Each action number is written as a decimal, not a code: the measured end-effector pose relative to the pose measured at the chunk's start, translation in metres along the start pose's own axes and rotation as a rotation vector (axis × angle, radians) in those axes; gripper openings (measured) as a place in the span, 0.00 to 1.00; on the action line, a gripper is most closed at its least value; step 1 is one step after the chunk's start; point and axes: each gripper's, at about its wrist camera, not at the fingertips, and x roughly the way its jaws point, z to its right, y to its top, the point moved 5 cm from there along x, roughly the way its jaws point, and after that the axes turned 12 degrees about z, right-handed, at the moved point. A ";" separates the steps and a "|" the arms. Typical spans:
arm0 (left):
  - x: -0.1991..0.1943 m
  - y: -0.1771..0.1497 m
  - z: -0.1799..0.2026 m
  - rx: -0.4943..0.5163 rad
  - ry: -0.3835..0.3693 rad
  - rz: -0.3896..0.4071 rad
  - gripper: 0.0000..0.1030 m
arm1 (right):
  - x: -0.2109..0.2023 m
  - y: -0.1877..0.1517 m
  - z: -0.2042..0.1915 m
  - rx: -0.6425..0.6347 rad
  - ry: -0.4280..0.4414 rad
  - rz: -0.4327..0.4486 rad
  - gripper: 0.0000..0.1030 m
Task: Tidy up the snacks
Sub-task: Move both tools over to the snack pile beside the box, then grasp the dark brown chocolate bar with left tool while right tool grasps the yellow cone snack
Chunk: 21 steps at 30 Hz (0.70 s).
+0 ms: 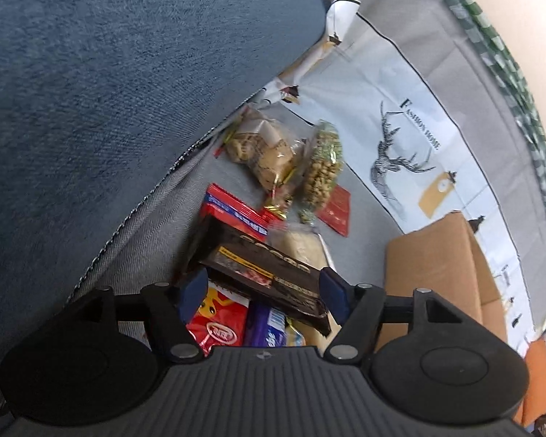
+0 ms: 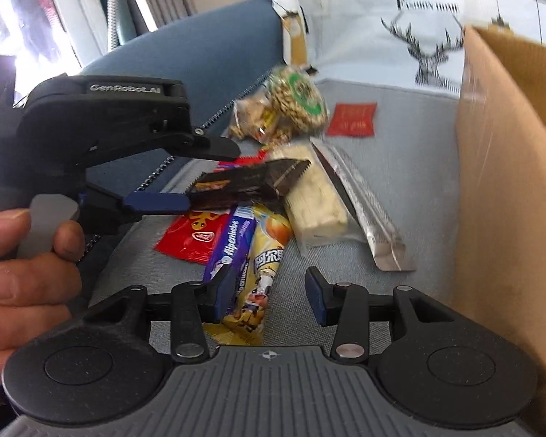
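Note:
Snacks lie in a pile on a grey sofa seat [image 1: 156, 225]. My left gripper [image 1: 262, 291] is wide open around a dark brown chocolate packet [image 1: 269, 273]; in the right wrist view the packet [image 2: 251, 182] sits lifted above the pile at the left gripper's blue finger [image 2: 156, 202]. My right gripper [image 2: 271, 291] is open and empty above a yellow candy stick [image 2: 264, 255] and a purple Alpenliebe stick [image 2: 231, 245]. A red packet [image 2: 189, 236], a pale wafer pack [image 2: 316, 189], and nut bags [image 2: 296, 103] lie around.
A cardboard box [image 2: 509, 182] stands at the right of the seat, also in the left wrist view [image 1: 436, 266]. A blue cushion [image 1: 109, 91] bounds the left. A deer-print cloth [image 1: 400, 145] covers the sofa back. A small red sachet [image 2: 353, 120] lies apart.

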 end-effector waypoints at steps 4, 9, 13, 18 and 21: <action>0.009 0.000 -0.001 0.019 0.040 0.003 0.70 | 0.010 -0.002 0.003 0.021 -0.001 -0.030 0.44; 0.020 0.001 0.007 0.082 0.034 0.005 0.75 | 0.016 -0.004 0.000 -0.003 -0.005 -0.044 0.44; 0.027 -0.001 0.016 0.139 0.017 0.001 0.79 | 0.016 -0.004 -0.004 -0.027 0.001 -0.046 0.34; 0.038 0.000 0.022 0.174 0.005 0.002 0.81 | 0.014 -0.004 -0.012 -0.072 0.023 -0.053 0.13; 0.044 0.002 0.024 0.192 0.007 0.010 0.82 | 0.008 -0.002 -0.014 -0.110 0.003 -0.035 0.10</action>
